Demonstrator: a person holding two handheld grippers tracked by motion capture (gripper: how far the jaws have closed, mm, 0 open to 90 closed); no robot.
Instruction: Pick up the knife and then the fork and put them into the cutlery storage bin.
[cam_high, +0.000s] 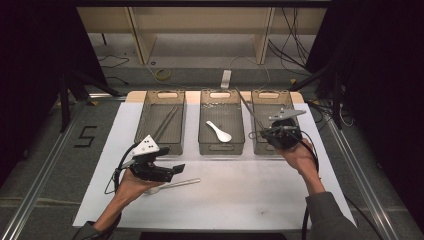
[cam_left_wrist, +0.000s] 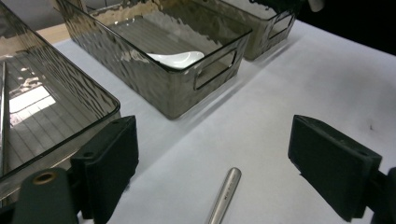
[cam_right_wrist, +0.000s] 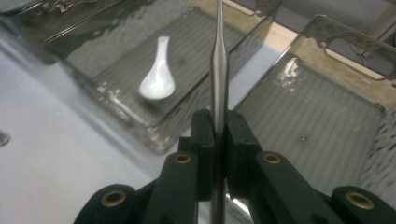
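A slim metal utensil handle (cam_right_wrist: 218, 70) stands pinched in the right claw (cam_right_wrist: 217, 135) above the three o'clock bin (cam_high: 260, 145); another metal utensil (cam_high: 176, 184) lies flat on the counter (cam_high: 240, 195).

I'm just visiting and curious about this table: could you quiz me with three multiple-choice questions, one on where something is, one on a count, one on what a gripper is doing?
1. Where is the white spoon?
A. left bin
B. middle bin
C. on the paper

2. How many clear bins stand in the row?
A. two
B. three
C. four

3. The right gripper is:
A. open
B. shut on a metal utensil
C. shut on nothing

Answers:
1 B, it lies in the middle bin.
2 B, three stand side by side.
3 B, its jaws clamp the metal utensil.
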